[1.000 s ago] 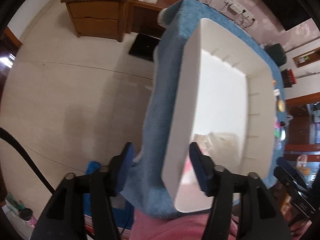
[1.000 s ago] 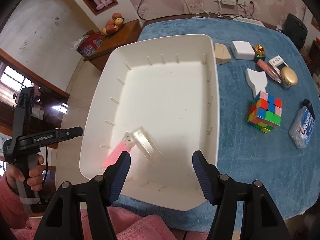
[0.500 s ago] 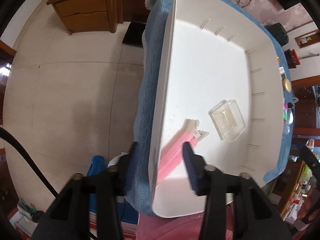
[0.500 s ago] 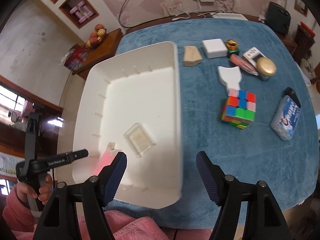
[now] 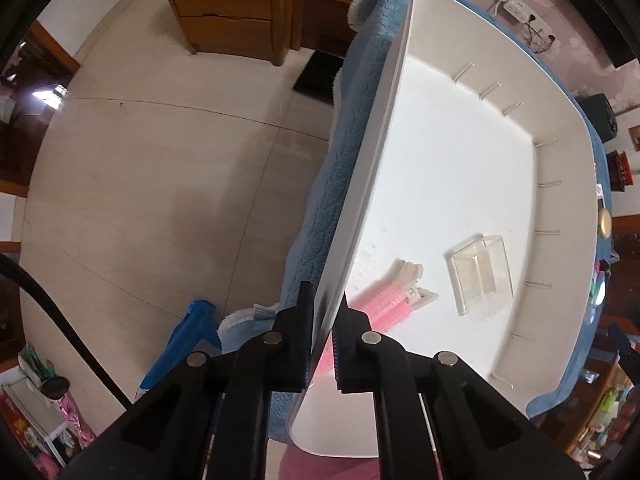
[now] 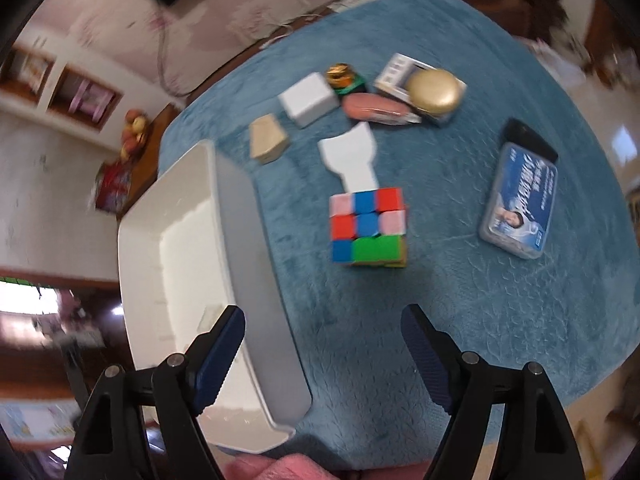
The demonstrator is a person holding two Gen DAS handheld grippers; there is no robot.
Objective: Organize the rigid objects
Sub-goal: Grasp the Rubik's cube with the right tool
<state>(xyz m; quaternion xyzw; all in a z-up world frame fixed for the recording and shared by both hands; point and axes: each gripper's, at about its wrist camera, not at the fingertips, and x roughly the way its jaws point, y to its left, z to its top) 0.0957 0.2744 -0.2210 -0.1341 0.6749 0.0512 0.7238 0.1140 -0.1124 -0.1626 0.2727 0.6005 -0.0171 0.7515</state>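
A large white tray (image 5: 460, 168) lies on the blue-covered table, holding a pink hair roller (image 5: 384, 304) and a clear plastic box (image 5: 480, 276). My left gripper (image 5: 322, 332) is shut on the tray's near-left rim. In the right wrist view the tray (image 6: 240, 264) is at the left. My right gripper (image 6: 324, 344) is open and empty above the blue cloth, near the tray's right wall. Ahead of it sits a colour cube (image 6: 368, 232), with a white flat piece (image 6: 354, 156) behind it.
On the cloth lie a blue-labelled plastic case (image 6: 520, 208), a gold round lid (image 6: 434, 92), a pink tube (image 6: 372, 108), a white box (image 6: 308, 100) and a beige block (image 6: 266, 144). A wooden cabinet (image 5: 232, 12) stands on the tiled floor left of the table.
My left gripper has closed onto the tray's rim. My right gripper has swung right, away from the tray and toward the colour cube.
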